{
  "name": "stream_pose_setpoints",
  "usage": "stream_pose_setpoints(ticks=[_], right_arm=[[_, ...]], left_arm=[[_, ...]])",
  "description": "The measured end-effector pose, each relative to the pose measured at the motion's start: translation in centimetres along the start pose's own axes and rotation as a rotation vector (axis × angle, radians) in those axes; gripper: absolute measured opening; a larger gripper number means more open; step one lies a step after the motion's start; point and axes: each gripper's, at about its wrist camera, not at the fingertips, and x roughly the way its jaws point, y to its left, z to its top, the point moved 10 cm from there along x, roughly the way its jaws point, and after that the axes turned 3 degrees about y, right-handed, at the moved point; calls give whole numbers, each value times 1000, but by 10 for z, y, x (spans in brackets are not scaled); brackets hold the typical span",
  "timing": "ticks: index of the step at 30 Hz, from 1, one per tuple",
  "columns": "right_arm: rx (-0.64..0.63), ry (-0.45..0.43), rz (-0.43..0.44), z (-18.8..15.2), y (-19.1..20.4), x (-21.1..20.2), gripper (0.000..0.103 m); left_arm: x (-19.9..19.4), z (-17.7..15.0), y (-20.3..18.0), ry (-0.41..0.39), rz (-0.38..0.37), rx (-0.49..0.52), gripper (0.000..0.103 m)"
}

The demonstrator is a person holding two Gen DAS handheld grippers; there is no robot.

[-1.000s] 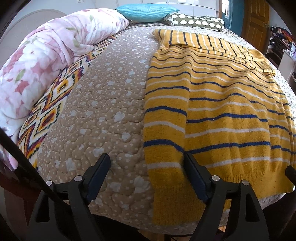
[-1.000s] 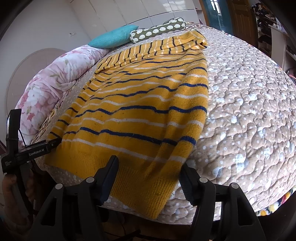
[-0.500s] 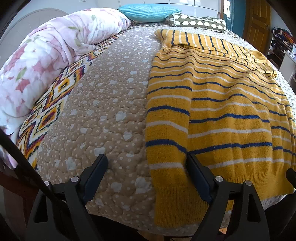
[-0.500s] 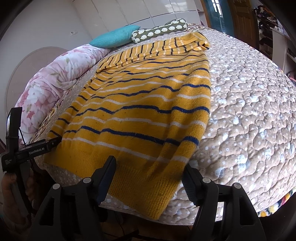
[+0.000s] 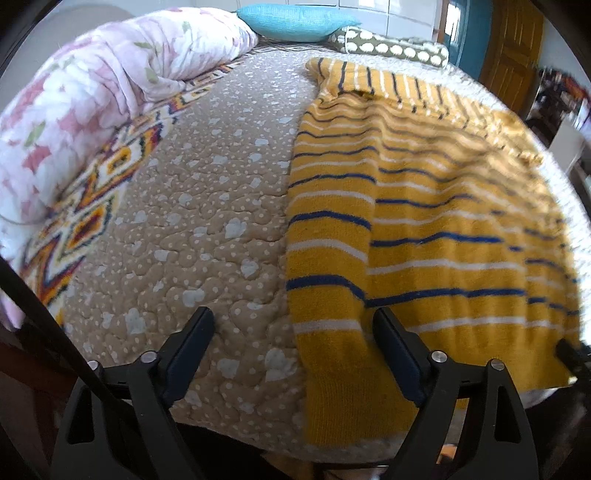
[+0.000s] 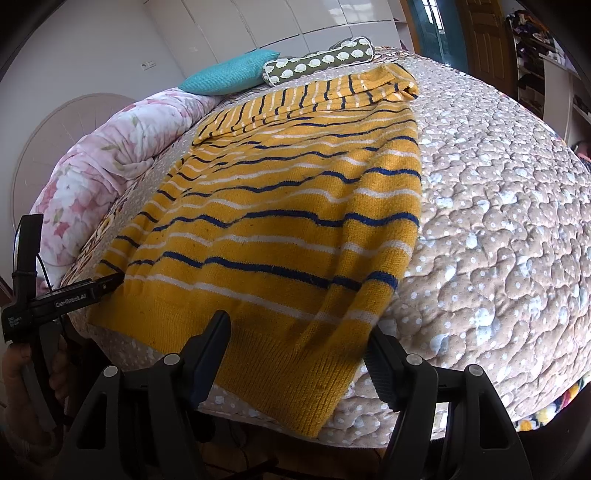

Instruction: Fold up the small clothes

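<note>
where sweater (image 6: 280,221) lies, pillows (image 6: 236,72) beyond

A sweater (image 5: 424,229) lies spread flat on a quilted bedspread (image 5: 207,221), its hem at the near edge of the bed and its neck end toward the far end. One sleeve is folded in along each side of the body. Left of the sweater, along the bed's left edge, lies a rolled duvet (image 5: 92,103), with a patterned blanket (image 5: 85,221) between it and the bedspread. At the far end, behind the sweater, a cushion (image 5: 295,22) lies left of a bolster pillow (image 5: 395,48), the two just beside each other.
</note>
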Motion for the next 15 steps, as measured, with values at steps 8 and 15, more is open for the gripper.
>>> stream_pose_setpoints(ticks=[8, 15], right_arm=[[11, -15, 16, 17, -11, -18, 73], [114, -89, 43, 62, -47, -55, 73]], left_arm=[[-27, 22, 23, -66, -56, -102, 86], [-10, 32, 16, -41, -91, -90, 86]])
